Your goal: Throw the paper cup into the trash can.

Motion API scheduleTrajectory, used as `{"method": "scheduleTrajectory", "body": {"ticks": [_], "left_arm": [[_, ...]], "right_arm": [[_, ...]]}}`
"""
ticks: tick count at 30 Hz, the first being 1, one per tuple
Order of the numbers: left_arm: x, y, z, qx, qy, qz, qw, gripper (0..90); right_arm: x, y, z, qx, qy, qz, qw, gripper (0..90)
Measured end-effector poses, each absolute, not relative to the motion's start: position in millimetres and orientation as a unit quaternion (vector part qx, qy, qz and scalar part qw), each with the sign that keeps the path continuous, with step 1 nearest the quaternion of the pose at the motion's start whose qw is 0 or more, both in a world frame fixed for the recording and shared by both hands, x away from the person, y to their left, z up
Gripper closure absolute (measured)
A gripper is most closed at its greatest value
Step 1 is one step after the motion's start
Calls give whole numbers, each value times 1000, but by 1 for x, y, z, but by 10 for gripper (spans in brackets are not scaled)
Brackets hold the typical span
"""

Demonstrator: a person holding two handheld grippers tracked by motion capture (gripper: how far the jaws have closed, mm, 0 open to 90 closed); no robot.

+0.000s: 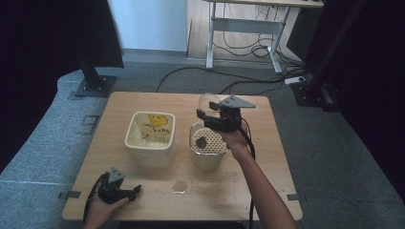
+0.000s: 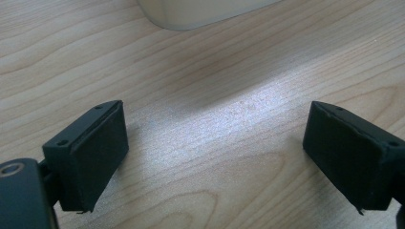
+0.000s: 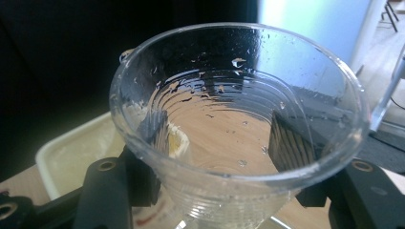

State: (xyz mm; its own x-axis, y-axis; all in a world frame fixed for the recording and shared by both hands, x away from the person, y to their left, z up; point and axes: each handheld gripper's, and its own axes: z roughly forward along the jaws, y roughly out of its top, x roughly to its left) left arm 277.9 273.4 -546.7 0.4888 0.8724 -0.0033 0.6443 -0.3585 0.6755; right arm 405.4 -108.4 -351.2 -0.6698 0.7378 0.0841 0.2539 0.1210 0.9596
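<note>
Clear plastic cup, wet inside, above wooden table, grey carpet

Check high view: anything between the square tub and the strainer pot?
Nothing. A bare strip of table separates the square tub from the strainer pot, seen in the high view.

A clear plastic cup, ribbed near its base and beaded with droplets inside, is sitting clamped in the right tool, hanging above the round cream strainer pot on the desk.
</note>
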Motion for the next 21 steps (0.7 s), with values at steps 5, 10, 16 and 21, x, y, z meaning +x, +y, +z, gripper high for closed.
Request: {"method": "scheduleTrajectory", "body": {"ticks": [5, 10, 16, 21], "left_arm": [[278, 273, -547, 804, 472, 182, 313, 75], [278, 273, -547, 804, 471, 182, 313, 75], [278, 273, -547, 804, 471, 181, 313, 76], [278, 273, -547, 805, 471, 181, 313, 76]], "right_arm": [[411, -86, -344, 337, 718, 573, 207, 395], [415, -49, -339, 315, 726, 580, 192, 394], [419, -1, -349, 291, 753, 565, 172, 379], [427, 23, -360, 295, 760, 559, 150, 361]]}}
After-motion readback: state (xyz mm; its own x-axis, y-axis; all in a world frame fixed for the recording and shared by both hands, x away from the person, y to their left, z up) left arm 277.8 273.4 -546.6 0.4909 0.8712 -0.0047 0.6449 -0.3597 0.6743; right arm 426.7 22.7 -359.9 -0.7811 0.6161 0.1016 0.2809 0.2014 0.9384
